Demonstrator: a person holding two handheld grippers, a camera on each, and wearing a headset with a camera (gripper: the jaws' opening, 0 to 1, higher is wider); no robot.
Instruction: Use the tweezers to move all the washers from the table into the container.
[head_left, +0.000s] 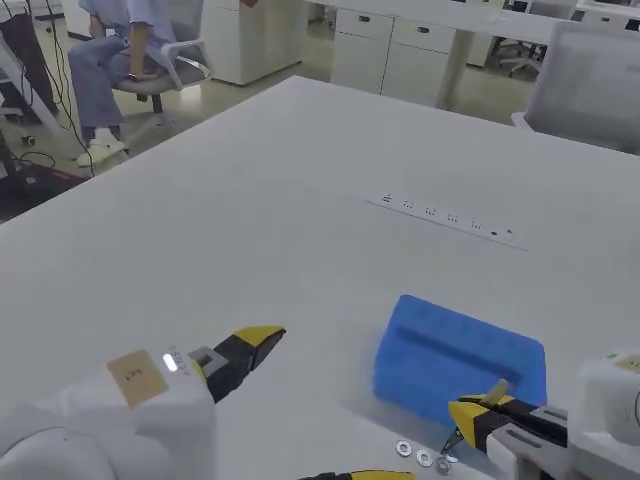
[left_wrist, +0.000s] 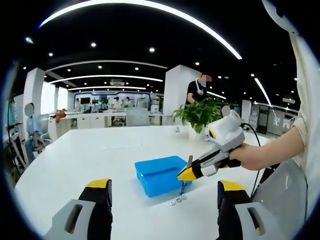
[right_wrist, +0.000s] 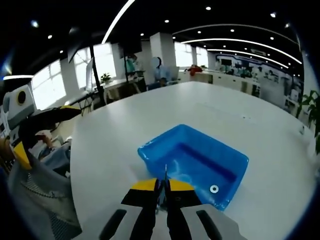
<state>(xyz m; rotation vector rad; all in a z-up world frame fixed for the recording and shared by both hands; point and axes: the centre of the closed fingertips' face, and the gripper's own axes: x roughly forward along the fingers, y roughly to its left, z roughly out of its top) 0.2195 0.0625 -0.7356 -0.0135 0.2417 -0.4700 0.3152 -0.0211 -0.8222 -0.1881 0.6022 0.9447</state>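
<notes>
A blue container (head_left: 460, 355) sits on the white table (head_left: 300, 220). Three washers (head_left: 424, 457) lie on the table just in front of it, also visible as washers (left_wrist: 177, 201). One washer (right_wrist: 214, 189) lies inside the container (right_wrist: 195, 160). My right gripper (head_left: 470, 408) is shut on the tweezers (head_left: 455, 438), whose tips point down just above the loose washers. The tweezers (right_wrist: 165, 176) stick out between the shut jaws of the right gripper (right_wrist: 162, 186). My left gripper (head_left: 335, 405) stands wide open and holds nothing, left of the container; the left gripper (left_wrist: 165, 185) faces the container (left_wrist: 160, 174).
A row of flush power sockets (head_left: 445, 218) lies in the table beyond the container. A potted plant (left_wrist: 200, 114) stands on the table's far side. A seated person (head_left: 120, 60) and chairs are past the table's far left edge.
</notes>
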